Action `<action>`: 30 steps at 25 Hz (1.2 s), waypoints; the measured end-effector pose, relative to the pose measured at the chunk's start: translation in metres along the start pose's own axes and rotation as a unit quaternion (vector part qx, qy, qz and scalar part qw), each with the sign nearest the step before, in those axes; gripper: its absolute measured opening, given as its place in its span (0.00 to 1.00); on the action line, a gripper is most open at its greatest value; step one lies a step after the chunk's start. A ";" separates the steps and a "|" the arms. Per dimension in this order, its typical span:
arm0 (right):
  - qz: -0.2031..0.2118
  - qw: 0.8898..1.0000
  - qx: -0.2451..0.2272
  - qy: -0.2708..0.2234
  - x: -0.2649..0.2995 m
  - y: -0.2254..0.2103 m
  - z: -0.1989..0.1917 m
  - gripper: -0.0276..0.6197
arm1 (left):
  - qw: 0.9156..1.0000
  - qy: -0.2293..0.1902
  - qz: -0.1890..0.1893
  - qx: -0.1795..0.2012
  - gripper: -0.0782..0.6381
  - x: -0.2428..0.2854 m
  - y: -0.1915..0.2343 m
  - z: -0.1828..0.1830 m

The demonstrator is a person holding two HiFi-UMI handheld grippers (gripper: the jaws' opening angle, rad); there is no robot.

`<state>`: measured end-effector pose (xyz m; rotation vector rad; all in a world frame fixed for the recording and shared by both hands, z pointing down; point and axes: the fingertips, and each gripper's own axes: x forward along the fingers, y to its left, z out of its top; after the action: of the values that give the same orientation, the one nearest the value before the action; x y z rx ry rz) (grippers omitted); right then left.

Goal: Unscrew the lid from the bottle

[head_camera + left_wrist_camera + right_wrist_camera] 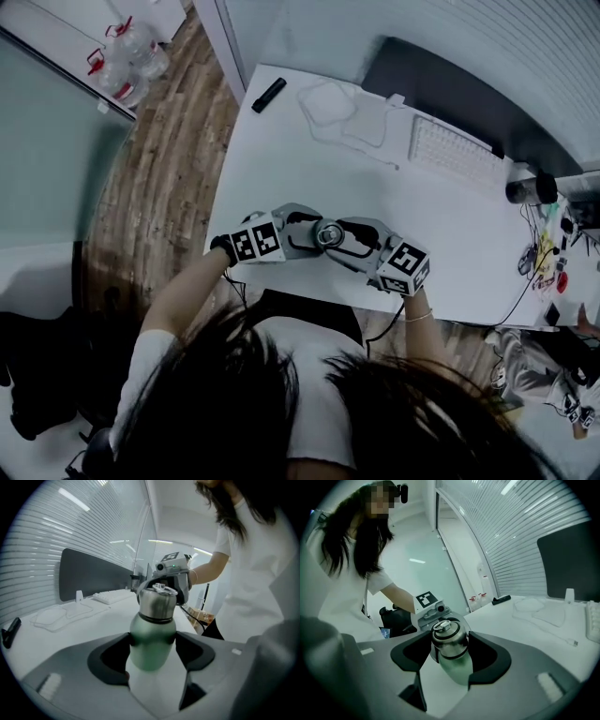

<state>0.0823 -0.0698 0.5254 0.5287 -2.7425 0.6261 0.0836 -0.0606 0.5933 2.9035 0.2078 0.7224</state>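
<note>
We see the bottle (152,641) with its green body wedged between the fingers of the left gripper (153,654). Both dark pads press on its sides, so that hand is clenched on the body. The steel lid (449,639) sits just above those fingers, between the fingers of the right gripper (452,654), which close on it from the opposite side and appear to grasp it. The lid looks fully seated, so we judge the unscrewing not yet done.

Our main worry is slip. The lid is smooth and rounded, so the right pads may skate around it instead of turning it. If the left pads hold too lightly on the curved body, the whole bottle would spin with the lid and nothing would loosen.

The two sets of fingers sit very close together, nearly nose to nose. A twist could knock one gripper against the other and lever the bottle out of the lower grip.

We cannot tell whether the base rests on the table (309,169). The table's near edge lies just behind the fingers, so a dropped bottle could roll off there.
</note>
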 end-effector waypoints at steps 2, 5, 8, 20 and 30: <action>-0.013 1.000 0.010 -0.008 -0.006 0.001 -0.001 0.41 | 1.000 -0.005 0.012 -0.005 0.60 0.002 -0.001 0.001; -0.047 0.998 0.024 -0.033 -0.011 -0.001 0.004 0.41 | 0.999 -0.003 0.031 -0.005 0.60 0.001 0.003 0.001; -0.086 0.993 0.042 -0.071 -0.019 0.001 0.009 0.42 | 0.999 0.000 0.047 -0.004 0.60 0.002 0.003 0.000; -0.268 0.951 0.086 -0.130 -0.011 -0.003 0.012 0.48 | 0.994 -0.017 0.107 -0.028 0.60 0.003 0.000 0.001; -0.314 0.936 0.090 -0.132 -0.007 -0.006 0.011 0.47 | 0.989 -0.027 0.136 -0.044 0.60 0.005 0.000 0.002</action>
<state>0.0887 -0.0781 0.5159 1.5487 -2.5162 0.6678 0.0889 -0.0600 0.5933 2.8926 -0.2242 0.6704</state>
